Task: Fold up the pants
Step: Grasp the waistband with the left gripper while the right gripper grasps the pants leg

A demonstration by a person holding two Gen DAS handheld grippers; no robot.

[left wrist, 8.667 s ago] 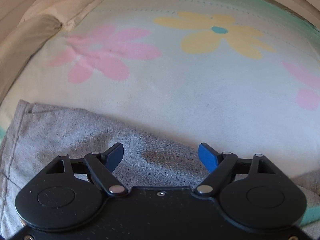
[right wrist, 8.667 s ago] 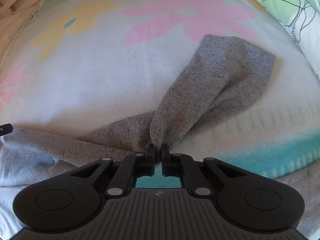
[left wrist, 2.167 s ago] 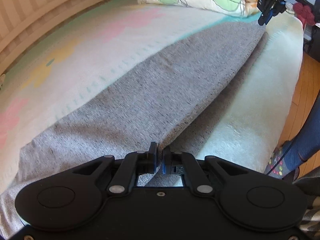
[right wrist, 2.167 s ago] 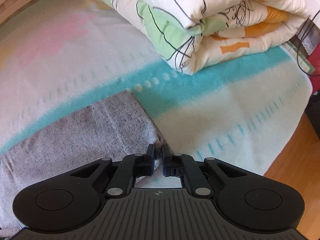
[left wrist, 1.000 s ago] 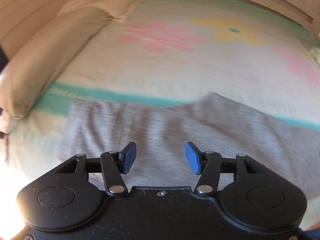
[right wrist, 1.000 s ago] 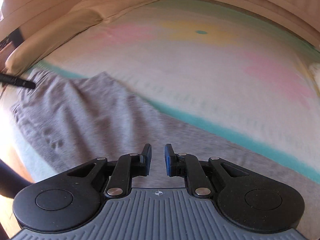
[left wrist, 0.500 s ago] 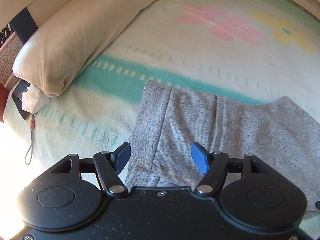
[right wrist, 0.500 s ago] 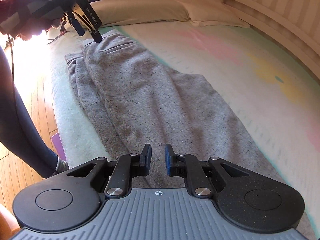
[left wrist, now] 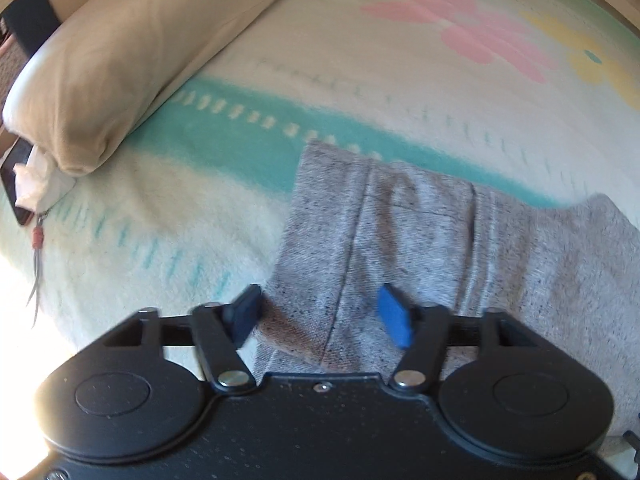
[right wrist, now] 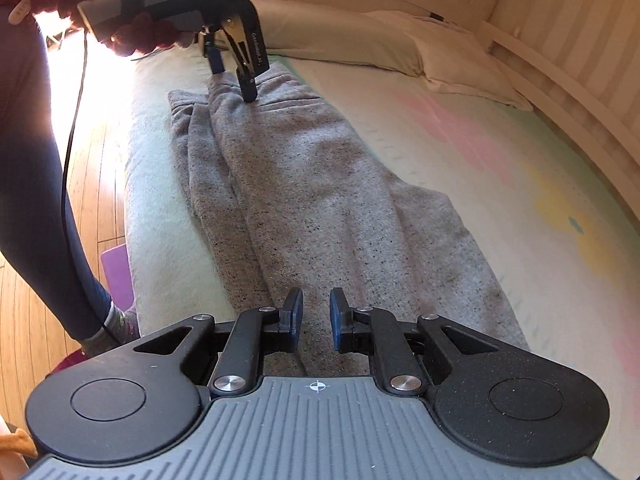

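Grey speckled pants (right wrist: 320,208) lie lengthwise along the bed's near edge, folded leg on leg. In the left wrist view their waistband end (left wrist: 400,240) lies under my left gripper (left wrist: 322,316), which is open, its blue fingers straddling the waistband's near corner just above the cloth. The left gripper also shows in the right wrist view (right wrist: 234,68), over the far end of the pants. My right gripper (right wrist: 316,320) is partly open and empty, low over the leg end of the pants.
A beige pillow (left wrist: 120,52) lies at the head of the bed, with a phone and tissue (left wrist: 24,184) beside it. The flowered blanket (right wrist: 520,184) covers the bed. The person's leg (right wrist: 48,200) stands on the wooden floor (right wrist: 24,300) beside the bed edge.
My left gripper has moved closer down onto the waistband corner. My right gripper has held its place over the leg end, still slightly open.
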